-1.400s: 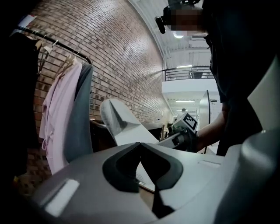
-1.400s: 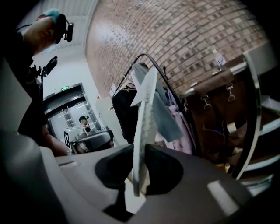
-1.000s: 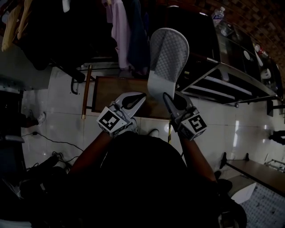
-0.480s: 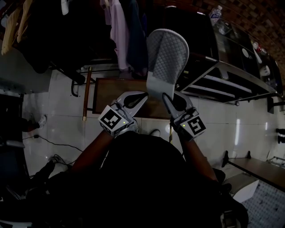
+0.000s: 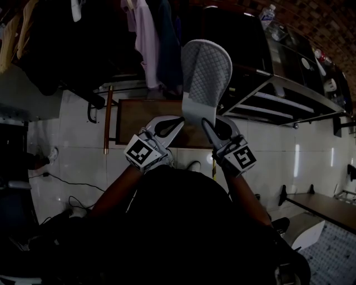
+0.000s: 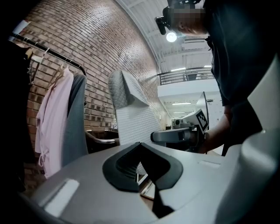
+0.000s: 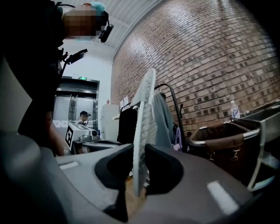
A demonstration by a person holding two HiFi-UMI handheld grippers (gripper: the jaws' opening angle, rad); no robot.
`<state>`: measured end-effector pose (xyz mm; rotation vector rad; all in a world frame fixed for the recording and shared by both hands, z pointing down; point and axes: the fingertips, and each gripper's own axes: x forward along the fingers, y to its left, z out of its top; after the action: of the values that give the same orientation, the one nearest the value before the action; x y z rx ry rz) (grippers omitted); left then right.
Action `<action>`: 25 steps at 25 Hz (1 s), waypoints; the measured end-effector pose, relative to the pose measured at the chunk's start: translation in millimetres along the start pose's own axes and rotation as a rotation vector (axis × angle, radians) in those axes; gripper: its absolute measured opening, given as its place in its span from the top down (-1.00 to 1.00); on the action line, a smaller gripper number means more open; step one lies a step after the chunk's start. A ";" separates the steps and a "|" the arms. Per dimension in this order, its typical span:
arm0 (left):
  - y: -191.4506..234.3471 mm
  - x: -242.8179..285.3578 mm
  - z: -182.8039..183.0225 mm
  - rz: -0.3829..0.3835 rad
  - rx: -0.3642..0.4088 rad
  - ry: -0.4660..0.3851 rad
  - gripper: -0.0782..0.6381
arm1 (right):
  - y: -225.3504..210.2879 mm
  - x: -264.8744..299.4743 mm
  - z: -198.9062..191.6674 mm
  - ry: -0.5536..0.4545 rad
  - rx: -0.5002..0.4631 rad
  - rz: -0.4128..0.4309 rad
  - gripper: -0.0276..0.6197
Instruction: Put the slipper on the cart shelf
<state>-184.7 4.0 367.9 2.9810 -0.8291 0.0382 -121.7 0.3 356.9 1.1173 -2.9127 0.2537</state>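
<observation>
A grey quilted slipper (image 5: 207, 72) stands upright in front of me with its sole edge toward the right gripper view, where the slipper (image 7: 144, 118) rises as a thin white strip. My right gripper (image 5: 208, 122) is shut on its lower heel end, and the pads (image 7: 159, 168) press both sides. My left gripper (image 5: 176, 121) hovers just left of the slipper, shut and holding nothing. From the left gripper view the slipper (image 6: 131, 118) stands beyond the jaws, with the right gripper (image 6: 175, 136) at its base. The metal cart (image 5: 289, 106) with its shelves stands to the right.
A clothes rack with hanging garments (image 5: 150, 39) stands ahead on the left. A low wooden table (image 5: 139, 114) sits on the white tiled floor under the grippers. A water bottle (image 5: 268, 16) rests on the cart top. A brown bag (image 7: 218, 135) hangs beside the cart frame.
Both grippers and the slipper keep the same pose. The whole group has drifted slightly up and left in the head view.
</observation>
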 end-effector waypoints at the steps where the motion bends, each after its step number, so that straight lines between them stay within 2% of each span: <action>1: 0.9 -0.2 -0.8 -0.005 -0.001 0.001 0.78 | -0.4 0.8 -0.7 0.001 0.002 -0.005 0.72; 7: 7.6 3.8 -11.1 -0.057 -0.003 0.013 0.78 | -7.2 2.3 -4.8 0.010 0.007 -0.065 0.72; 13: 10.9 22.8 -14.2 -0.145 -0.046 0.027 0.78 | -22.8 -5.3 -12.4 0.025 0.023 -0.174 0.72; 19: 1.0 42.2 -23.1 -0.266 -0.052 0.030 0.78 | -38.1 -24.0 -25.1 0.040 0.050 -0.305 0.72; 25: -23.3 61.3 -27.5 -0.355 -0.056 0.035 0.78 | -45.5 -51.7 -33.1 0.037 0.066 -0.385 0.72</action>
<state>-120.5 -6.3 396.7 3.0140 -0.2830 0.0523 -54.5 6.4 392.7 1.6278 -2.5997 0.3569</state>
